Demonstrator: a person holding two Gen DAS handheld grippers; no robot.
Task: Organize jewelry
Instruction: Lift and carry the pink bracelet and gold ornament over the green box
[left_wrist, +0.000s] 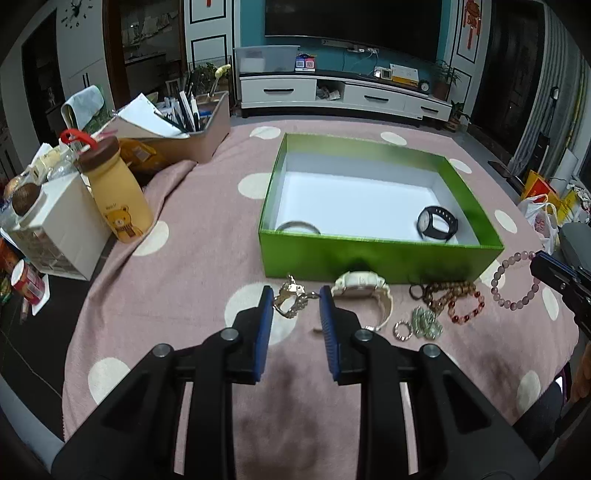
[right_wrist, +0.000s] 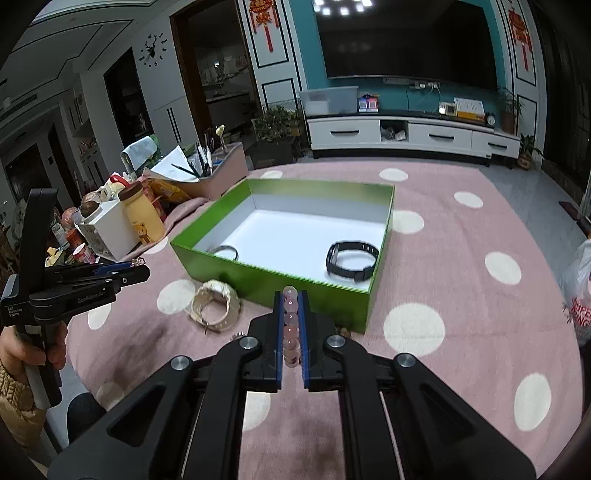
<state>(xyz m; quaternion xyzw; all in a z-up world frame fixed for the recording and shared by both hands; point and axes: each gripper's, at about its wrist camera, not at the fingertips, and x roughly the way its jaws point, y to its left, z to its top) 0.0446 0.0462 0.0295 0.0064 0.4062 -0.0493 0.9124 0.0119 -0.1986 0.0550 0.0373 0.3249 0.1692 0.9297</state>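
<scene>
A pink tablecloth (left_wrist: 192, 258) with cream dots covers the table. At 12 o'clock from both grippers sits an open green box (left_wrist: 369, 254) with a white floor. Inside it, a black watch (left_wrist: 437, 222) lies toward the 3 o'clock corner and a thin grey bangle (left_wrist: 297, 226) rests against the near wall toward 9 o'clock.

At 9 o'clock from the box stand a yellow bottle (left_wrist: 118, 192) with a bear print and a white container (left_wrist: 59, 225) just beside it.

A cream watch (left_wrist: 364, 291) lies on the cloth touching the box's near wall. At 3 o'clock from that watch sits a small heap: brown beads (left_wrist: 448, 290), a red bead bracelet (left_wrist: 467, 308), a green pendant (left_wrist: 426, 323) and a silver ring (left_wrist: 403, 329).

The left gripper (left_wrist: 295, 295) is clenched on a gold chain bracelet (left_wrist: 291, 299), which spans the gap between its 2 blue pads. The right gripper (right_wrist: 290, 295) is clamped on a pink bead bracelet (right_wrist: 290, 325), whose beads line up between the nearly closed fingers; in the left wrist view its loop hangs at 3 o'clock, clear of the cloth.
</scene>
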